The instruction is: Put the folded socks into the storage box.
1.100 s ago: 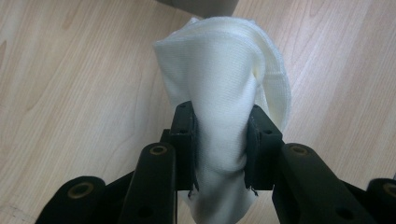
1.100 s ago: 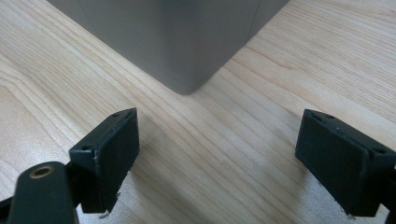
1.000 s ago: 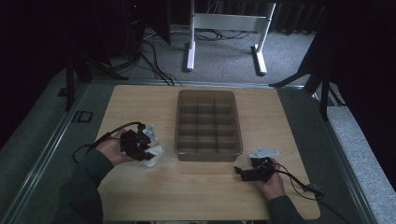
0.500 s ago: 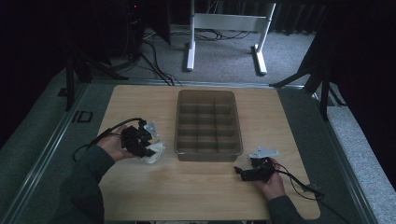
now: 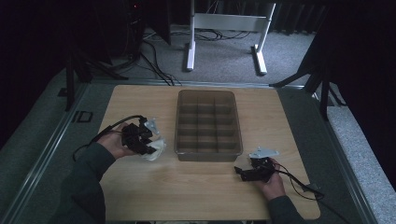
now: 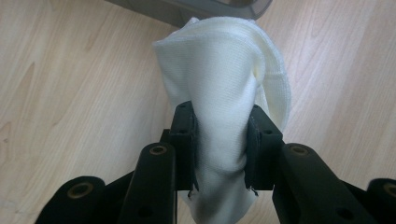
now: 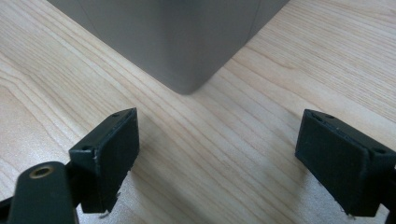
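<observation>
Wooden tabletop point(image 5: 196, 196), grey divided tray point(image 5: 208, 124) at centre. Left of the tray's near corner, the left gripper point(image 6: 219, 140) pinches a white cloth point(image 6: 224, 84). Right gripper point(image 7: 217, 158), jaws spread, empty, faces the tray's near-right corner.

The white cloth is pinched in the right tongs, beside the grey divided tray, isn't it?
Not quite: the left tongs pinch the white cloth, as the left gripper view shows. The right tongs stand open. It is beside the grey divided tray.

The high view is dim with black surroundings; both gripper views are bright, evenly lit and sharp.
</observation>
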Tool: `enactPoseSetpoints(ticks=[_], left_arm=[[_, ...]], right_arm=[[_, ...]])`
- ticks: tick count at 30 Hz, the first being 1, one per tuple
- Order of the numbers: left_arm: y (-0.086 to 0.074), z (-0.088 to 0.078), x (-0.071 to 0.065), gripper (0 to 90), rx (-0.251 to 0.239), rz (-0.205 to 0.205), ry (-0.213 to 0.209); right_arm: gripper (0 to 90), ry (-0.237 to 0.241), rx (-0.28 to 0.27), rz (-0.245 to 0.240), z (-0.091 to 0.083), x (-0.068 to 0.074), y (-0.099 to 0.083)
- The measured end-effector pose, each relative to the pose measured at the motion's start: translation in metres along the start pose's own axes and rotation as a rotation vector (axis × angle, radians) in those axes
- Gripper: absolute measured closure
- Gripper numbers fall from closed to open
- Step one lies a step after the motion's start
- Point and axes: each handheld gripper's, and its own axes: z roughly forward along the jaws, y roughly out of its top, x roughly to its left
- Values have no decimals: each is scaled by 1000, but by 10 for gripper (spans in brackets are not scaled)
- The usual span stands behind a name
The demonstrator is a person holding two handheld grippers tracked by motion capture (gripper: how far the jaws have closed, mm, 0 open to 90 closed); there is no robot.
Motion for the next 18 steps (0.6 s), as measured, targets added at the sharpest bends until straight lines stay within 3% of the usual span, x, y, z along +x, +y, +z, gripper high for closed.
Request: enactPoseSetpoints(ticks=[11,18], left_arm=[[10,-9,2,695,-5,31,22],[21,-9,1,695,-1,54,-6]], right_arm=[[132,0,1,-2,0,0,0],[132,0,1,-1,0,0,0]])
